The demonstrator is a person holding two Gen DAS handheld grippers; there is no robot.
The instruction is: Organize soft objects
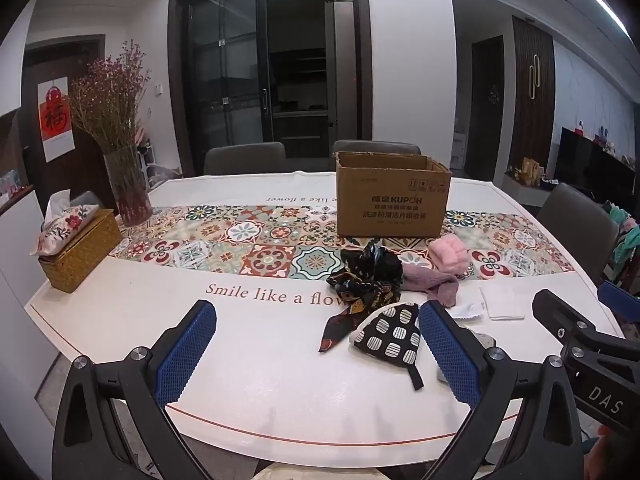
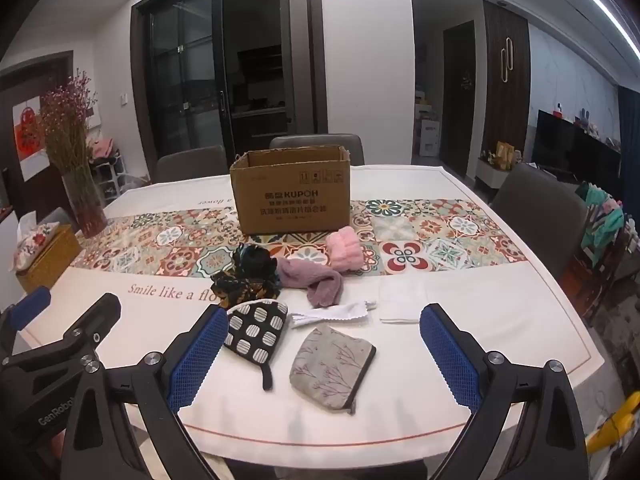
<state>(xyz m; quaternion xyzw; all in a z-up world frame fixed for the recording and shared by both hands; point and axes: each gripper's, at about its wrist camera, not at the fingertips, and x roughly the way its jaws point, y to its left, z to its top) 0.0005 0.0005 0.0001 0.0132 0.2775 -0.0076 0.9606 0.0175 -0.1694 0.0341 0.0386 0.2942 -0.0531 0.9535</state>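
An open cardboard box (image 1: 390, 200) (image 2: 292, 196) stands on the patterned runner. In front of it lie a pink fluffy cloth (image 2: 345, 255), a mauve sock (image 2: 316, 280), a dark patterned scarf (image 2: 250, 276), a black pouch with white dots (image 2: 256, 332), a grey floral pouch (image 2: 332, 364), a white cloth (image 2: 332, 313) and a white folded napkin (image 2: 402, 300). My left gripper (image 1: 316, 354) is open and empty, above the near table edge, left of the dotted pouch (image 1: 390, 334). My right gripper (image 2: 324, 360) is open and empty, its fingers either side of the grey pouch.
A glass vase of dried flowers (image 1: 126, 184) and a wicker tissue box (image 1: 78, 248) stand at the table's left. Grey chairs (image 2: 536, 216) stand around the white table (image 2: 480, 312). Clothes hang on a chair at the right (image 2: 604, 220).
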